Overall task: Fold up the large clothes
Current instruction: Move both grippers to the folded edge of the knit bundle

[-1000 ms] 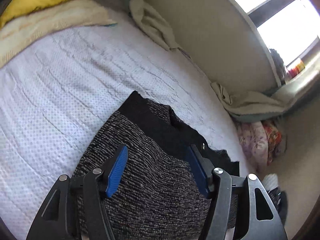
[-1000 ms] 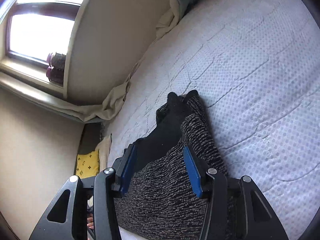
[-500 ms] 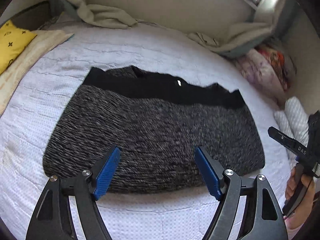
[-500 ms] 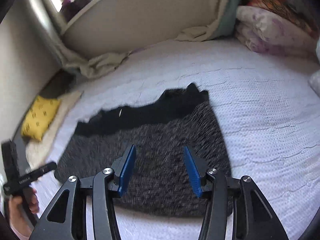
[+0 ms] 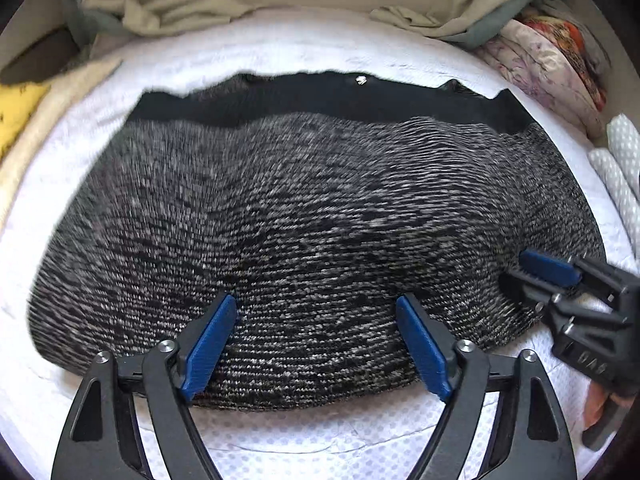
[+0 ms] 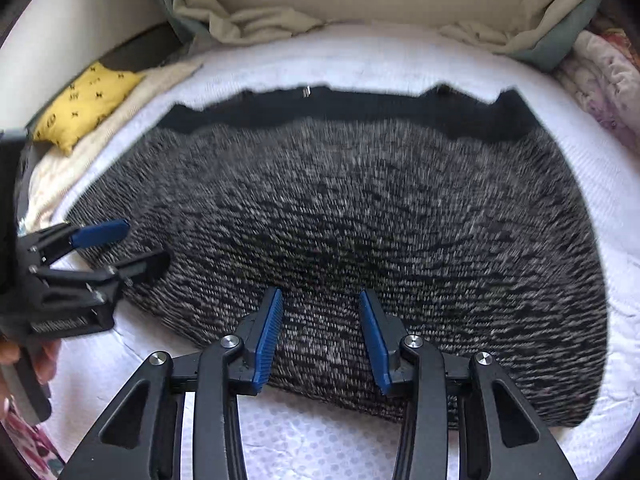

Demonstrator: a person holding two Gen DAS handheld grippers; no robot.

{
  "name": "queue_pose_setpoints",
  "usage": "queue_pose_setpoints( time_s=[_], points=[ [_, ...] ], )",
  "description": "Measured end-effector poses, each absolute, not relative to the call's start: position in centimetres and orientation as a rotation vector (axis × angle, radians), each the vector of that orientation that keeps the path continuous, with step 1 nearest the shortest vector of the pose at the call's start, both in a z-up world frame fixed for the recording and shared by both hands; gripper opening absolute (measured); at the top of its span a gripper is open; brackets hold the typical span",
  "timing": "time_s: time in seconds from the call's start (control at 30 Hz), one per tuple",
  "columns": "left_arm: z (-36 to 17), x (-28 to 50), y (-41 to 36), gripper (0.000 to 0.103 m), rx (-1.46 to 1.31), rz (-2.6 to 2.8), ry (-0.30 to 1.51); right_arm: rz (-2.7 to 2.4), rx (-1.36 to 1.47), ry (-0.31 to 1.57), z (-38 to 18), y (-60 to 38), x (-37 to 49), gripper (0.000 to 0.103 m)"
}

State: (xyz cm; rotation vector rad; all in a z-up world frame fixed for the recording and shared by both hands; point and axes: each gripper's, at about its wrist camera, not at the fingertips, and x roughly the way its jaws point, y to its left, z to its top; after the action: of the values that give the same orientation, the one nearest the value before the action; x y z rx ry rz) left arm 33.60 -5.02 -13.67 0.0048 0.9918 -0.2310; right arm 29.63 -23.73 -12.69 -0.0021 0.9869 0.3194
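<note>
A large black-and-grey knitted garment [image 5: 304,220] lies spread flat on the white bed [image 5: 280,440], with a plain black band along its far edge; it also shows in the right wrist view [image 6: 360,208]. My left gripper [image 5: 316,344] is open and empty over the garment's near edge; it shows at the left of the right wrist view [image 6: 116,244]. My right gripper [image 6: 320,336] is open and empty over the near edge, further right. It shows in the left wrist view [image 5: 532,276] at the garment's right corner.
A beige headboard with a crumpled beige sheet [image 5: 180,8] runs along the far side. A yellow cushion [image 6: 84,104] lies at the left on a cream blanket. Floral bedding [image 5: 548,60] and white dotted pillows [image 5: 620,168] are piled at the right.
Both grippers have swung from looking along the garment to facing it square on, and have come closer and lower over its near edge. The garment has stayed put.
</note>
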Motion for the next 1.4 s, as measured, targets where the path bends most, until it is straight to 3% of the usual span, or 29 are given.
queue_pose_setpoints(
  time_s=[0.33, 0.6, 0.87, 0.93, 1.07, 1.4],
  points=[
    [-13.3, 34.2, -4.3, 0.090, -0.018, -0.245, 0.981, 0.340, -0.036, 0.954, -14.0, -23.5, 28.8, 0.038],
    [-9.1, 34.3, 1.5, 0.089, -0.099, -0.124, 0.847, 0.293, 0.127, 0.891, -8.9, -28.4, 30.0, 0.038],
    [-12.3, 35.9, 6.9, 0.088, -0.240, -0.016, 0.944, 0.056, 0.195, 0.904, -9.0, -34.9, 31.1, 0.038],
    [-12.4, 36.2, 7.3, 0.088, -0.252, -0.014, 0.948, 0.048, 0.253, 0.932, -10.1, -36.2, 31.3, 0.029],
    [-14.0, 36.7, 8.5, 0.089, -0.278, -0.003, 0.982, 0.057, 0.319, 0.941, -10.9, -37.6, 31.2, 0.025],
    [-15.4, 36.9, 7.2, 0.101, -0.212, 0.022, 0.946, 0.053, 0.345, 0.914, -12.2, -37.9, 31.2, 0.023]
  ],
)
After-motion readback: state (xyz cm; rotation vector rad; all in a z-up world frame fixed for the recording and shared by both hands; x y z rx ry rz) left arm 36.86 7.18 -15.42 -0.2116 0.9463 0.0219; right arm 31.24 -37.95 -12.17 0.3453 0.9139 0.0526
